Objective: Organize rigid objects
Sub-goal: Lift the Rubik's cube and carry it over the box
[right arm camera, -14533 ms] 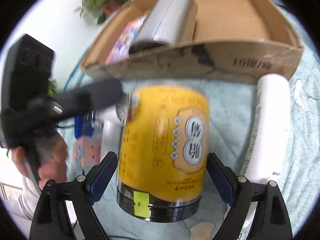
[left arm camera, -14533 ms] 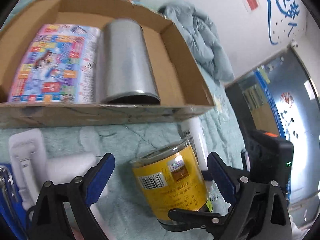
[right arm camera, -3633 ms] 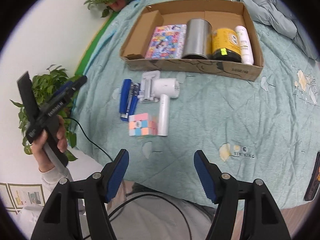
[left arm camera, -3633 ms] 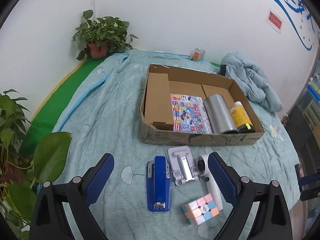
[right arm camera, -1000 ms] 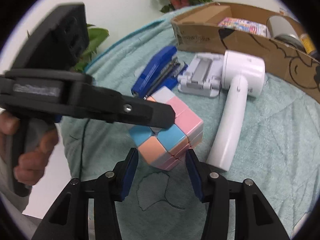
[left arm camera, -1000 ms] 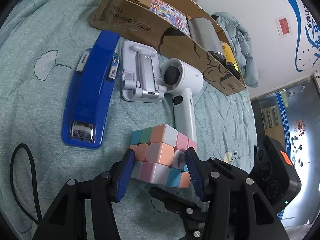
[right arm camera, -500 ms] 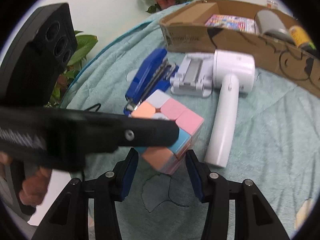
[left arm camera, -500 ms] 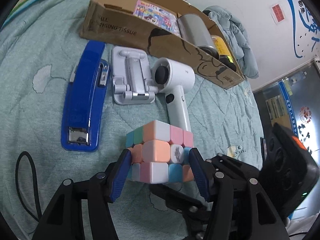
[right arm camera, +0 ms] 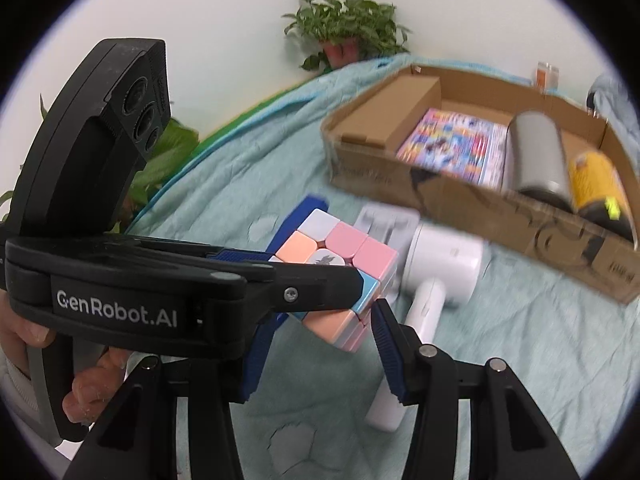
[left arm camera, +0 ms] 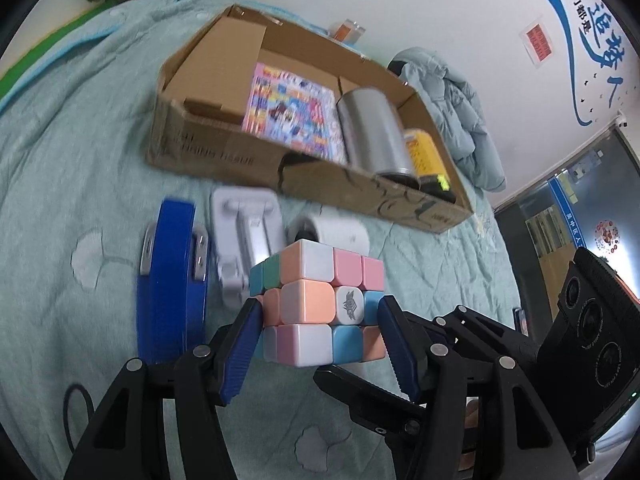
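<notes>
Two grippers are pinching one pastel puzzle cube point(left arm camera: 316, 304), lifted clear of the quilted teal blanket point(left arm camera: 72, 152). Left gripper point(left arm camera: 320, 344) clamps its ribbed blue pads on the sides; right gripper point(right arm camera: 320, 344) squeezes it too. Further right sits the cardboard box point(left arm camera: 224, 160) holding a glossy booklet point(left arm camera: 292, 108) and a smooth metal can point(left arm camera: 372, 136).

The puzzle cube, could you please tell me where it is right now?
In both wrist views the puzzle cube sits low and central, held between the jaws of both grippers above the white hair dryer and in front of the cardboard box.
</notes>
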Motion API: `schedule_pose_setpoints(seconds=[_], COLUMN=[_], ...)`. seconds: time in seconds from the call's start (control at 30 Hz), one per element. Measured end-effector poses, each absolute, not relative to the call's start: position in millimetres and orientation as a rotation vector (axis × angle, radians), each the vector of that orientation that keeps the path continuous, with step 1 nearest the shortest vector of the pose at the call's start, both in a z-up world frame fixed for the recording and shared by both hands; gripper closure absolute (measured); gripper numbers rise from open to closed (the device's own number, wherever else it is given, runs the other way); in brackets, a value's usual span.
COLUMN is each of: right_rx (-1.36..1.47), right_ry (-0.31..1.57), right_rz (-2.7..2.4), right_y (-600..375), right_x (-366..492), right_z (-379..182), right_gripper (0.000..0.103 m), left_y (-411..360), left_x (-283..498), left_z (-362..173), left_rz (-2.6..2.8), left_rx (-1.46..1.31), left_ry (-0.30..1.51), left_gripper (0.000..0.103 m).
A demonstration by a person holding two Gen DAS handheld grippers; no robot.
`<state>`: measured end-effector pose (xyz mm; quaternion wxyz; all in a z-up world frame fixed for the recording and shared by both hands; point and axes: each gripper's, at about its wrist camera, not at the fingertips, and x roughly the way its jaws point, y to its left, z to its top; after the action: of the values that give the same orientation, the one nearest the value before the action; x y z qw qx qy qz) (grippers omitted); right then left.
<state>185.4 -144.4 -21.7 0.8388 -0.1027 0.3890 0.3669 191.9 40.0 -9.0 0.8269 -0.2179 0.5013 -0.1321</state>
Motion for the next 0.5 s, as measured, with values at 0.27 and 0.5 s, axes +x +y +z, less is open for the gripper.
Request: schedule_pose_setpoints(seconds=[0.27, 0.5], right_rx=[-0.279, -0.27], right_ry=[0.719, 0.687], right_rz=[0.726, 0.737], right_y=[-135, -134], right_x=[227, 272], right_z=[15, 37], right_gripper=[0.054, 0.054], left_y=[40, 46], left_x=[252, 308], left_z=[32, 49], left_rz=[-0.326, -0.335], left_rx=[-0.407, -0.401], left_ry=[0.965, 0.936], left_gripper=[0.046, 0.046])
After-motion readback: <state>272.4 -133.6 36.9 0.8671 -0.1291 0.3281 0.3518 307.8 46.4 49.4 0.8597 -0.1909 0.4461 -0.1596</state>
